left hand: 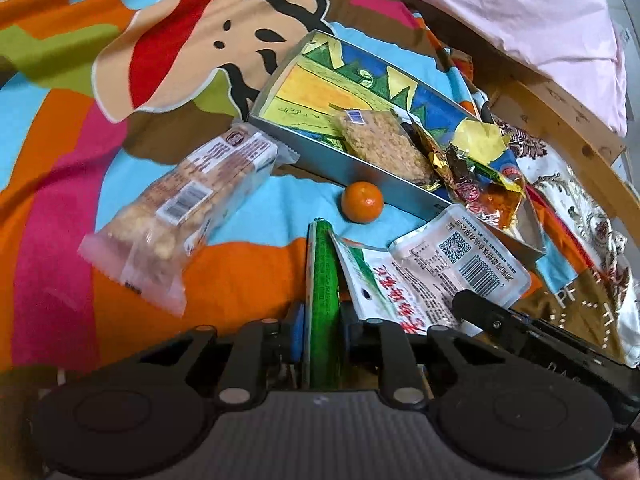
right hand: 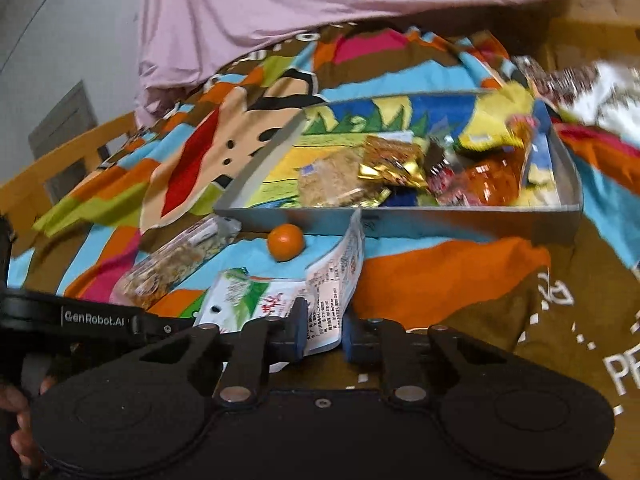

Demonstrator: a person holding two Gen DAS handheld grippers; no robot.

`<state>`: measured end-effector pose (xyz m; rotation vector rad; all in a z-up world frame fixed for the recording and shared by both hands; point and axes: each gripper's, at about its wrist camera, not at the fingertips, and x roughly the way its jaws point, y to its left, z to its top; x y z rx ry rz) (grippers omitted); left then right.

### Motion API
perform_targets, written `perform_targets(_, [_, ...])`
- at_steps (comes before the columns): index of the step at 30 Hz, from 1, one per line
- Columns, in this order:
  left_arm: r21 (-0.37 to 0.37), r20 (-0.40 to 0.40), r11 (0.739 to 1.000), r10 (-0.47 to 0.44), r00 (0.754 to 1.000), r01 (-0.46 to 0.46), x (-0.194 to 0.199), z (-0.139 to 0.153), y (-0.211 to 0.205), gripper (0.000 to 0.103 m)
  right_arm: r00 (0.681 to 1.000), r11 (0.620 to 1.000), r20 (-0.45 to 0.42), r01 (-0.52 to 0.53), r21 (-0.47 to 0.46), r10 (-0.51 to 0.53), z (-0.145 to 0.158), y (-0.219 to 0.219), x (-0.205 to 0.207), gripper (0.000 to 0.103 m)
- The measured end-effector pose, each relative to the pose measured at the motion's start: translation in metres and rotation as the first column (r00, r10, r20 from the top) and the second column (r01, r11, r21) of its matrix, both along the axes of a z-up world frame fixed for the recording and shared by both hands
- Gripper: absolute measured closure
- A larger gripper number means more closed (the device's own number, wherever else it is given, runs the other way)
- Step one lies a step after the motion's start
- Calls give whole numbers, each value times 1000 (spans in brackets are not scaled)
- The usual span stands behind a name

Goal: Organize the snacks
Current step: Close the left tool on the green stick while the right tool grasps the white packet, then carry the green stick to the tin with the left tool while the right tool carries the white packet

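L hand-held gripper (left hand: 323, 332) clamps a green-edged white snack pouch (left hand: 362, 280); R hand-held gripper (right hand: 325, 332) is clamped on a white barcode-printed foil packet (right hand: 334, 280). Both lie on a multicoloured cartoon bedspread (left hand: 60, 168) w/ a small orange mandarin (left hand: 362, 202) & clear-wrapped cereal bar (left hand: 180, 208) nearby, in front of the grey cardboard tray (right hand: 440, 220) of wrapped snacks.

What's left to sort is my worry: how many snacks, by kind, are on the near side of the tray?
Orange fruit: 1
Clear-wrapped bar: 1
White printed packets: 2
Green packet: 1
Total: 5
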<state>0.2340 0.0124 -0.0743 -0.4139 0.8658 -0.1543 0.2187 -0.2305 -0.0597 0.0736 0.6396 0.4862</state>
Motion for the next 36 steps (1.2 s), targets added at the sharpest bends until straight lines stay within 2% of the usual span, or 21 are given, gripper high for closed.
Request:
perform_targets(3, [-13, -13, 1000, 1, 1000, -1, -9, 4, -1, 83, 1000, 1000, -10, -25, -2, 25, 4, 0, -4, 86])
perform_targets(6, [-8, -17, 1000, 1, 1000, -2, -10, 4, -1, 83, 997, 998, -79, -8, 62, 12, -4, -5, 7, 68])
perform_targets(10, [-20, -20, 1000, 1, 1000, -1, -6, 1, 0, 83, 990, 988, -140, -10, 153, 32, -17, -8, 21, 58])
perform_targets(12, [-21, -16, 1000, -3, 1000, 3, -4, -1, 1, 83, 990, 988, -133, -34, 153, 55, -20, -5, 25, 49])
perform_targets(15, [-34, -15, 999, -4, 1000, 3, 1, -3, 2, 83, 991, 989, -112, -53, 140, 69, -25, 4, 33, 41])
perform_targets(17, [-39, -14, 999, -1, 1000, 0, 3, -5, 3, 83, 991, 988, -113, -53, 148, 70, -27, 7, 37, 39])
perform_targets(19, [-31, -9, 999, -6, 1000, 6, 4, -6, 2, 83, 992, 990, -108, -56, 129, 70, -26, 10, 37, 40])
perform_targets(21, [-23, -2, 1000, -14, 1000, 13, 4, -6, 1, 83, 994, 995, -96, -50, 90, 59, -26, 13, 36, 52])
perform_targets(22, [-23, -1, 1000, -14, 1000, 14, 5, -7, 1, 83, 994, 996, -90, -49, 79, 56, -25, 14, 35, 52])
perform_targets(24, [-26, -3, 1000, -10, 1000, 10, 5, -7, 1, 83, 996, 998, -80, -33, 56, 37, -24, 13, 34, 65])
perform_targets(26, [-33, -3, 999, -5, 1000, 5, 5, -7, 1, 83, 996, 998, -74, -35, 54, 39, -22, 12, 32, 68])
perform_targets(31, [-10, 15, 1000, -9, 1000, 9, 0, -6, 0, 83, 998, 998, 2, -57, -37, 57, -13, 20, 17, 71])
perform_targets(36, [21, 23, 1000, -7, 1000, 7, -11, 1, -6, 84, 985, 977, 132, -80, -199, 108, 0, 32, -10, 75])
